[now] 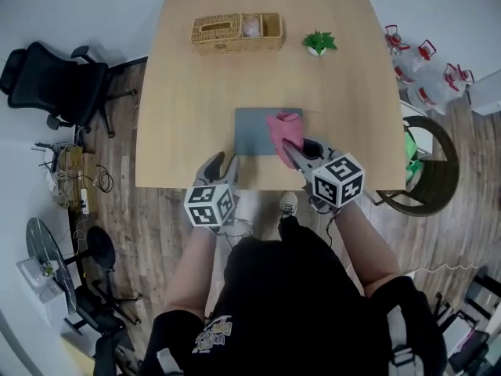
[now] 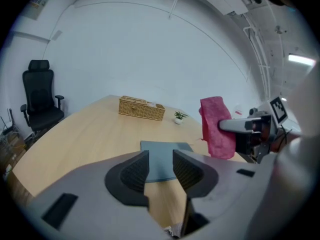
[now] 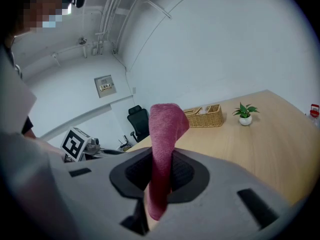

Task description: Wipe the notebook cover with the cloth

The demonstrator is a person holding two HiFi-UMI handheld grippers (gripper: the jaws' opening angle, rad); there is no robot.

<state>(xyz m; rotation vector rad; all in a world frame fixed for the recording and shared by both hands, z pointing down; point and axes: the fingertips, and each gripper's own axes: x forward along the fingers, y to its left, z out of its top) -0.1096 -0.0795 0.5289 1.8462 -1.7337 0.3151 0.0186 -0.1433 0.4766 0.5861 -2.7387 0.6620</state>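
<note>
While the right gripper (image 3: 161, 171) pinches the cloth (image 1: 283, 126) over the notebook (image 1: 252, 131), the left gripper (image 2: 160, 163) stands open, empty.

Bright, even overhead light, soft shadows; gripper views bend fisheye-style with dark corners, the left gripper (image 2: 159, 171) blurred.

Table (image 1: 196, 92) with notebook (image 1: 252, 131), basket (image 1: 235, 34), plant (image 1: 318, 43)
</note>
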